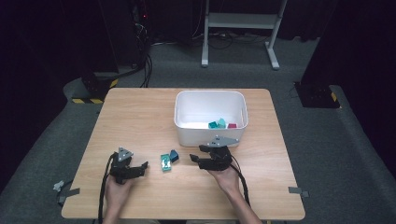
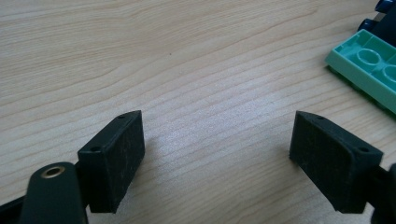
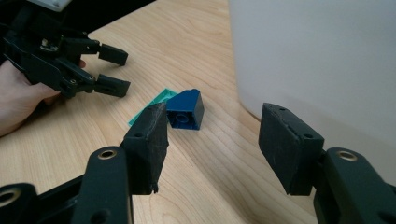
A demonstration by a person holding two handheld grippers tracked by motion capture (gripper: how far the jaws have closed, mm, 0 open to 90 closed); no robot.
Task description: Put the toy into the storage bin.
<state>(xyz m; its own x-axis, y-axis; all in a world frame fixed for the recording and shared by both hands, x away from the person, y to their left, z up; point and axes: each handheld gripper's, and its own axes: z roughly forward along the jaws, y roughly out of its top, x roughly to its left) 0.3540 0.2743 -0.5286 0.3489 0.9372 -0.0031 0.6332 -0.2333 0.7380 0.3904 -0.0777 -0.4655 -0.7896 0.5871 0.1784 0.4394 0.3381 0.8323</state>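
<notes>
A flat mint-green brick (image 1: 165,162) lies on the wooden table (image 1: 140,116) between the two grippers, with a dark blue sloped brick (image 1: 174,155) touching its right end. My left gripper (image 1: 144,167) stands open a little left of them, nothing between its jaws; the green brick (image 2: 369,65) sits at the upper right of the left gripper view. My right gripper (image 1: 195,154) is open to the right of the bricks, beside the white bin (image 1: 210,133). In the right gripper view the blue brick (image 3: 187,108) lies just beyond the open right gripper (image 3: 212,142), partly covering the green brick (image 3: 156,103).
The white bin holds teal bricks (image 1: 217,123) and a magenta one (image 1: 232,125) at its front. Its wall (image 3: 322,60) rises close on the right of the right gripper view. The left gripper (image 3: 109,70) and a hand (image 3: 18,100) show far off there.
</notes>
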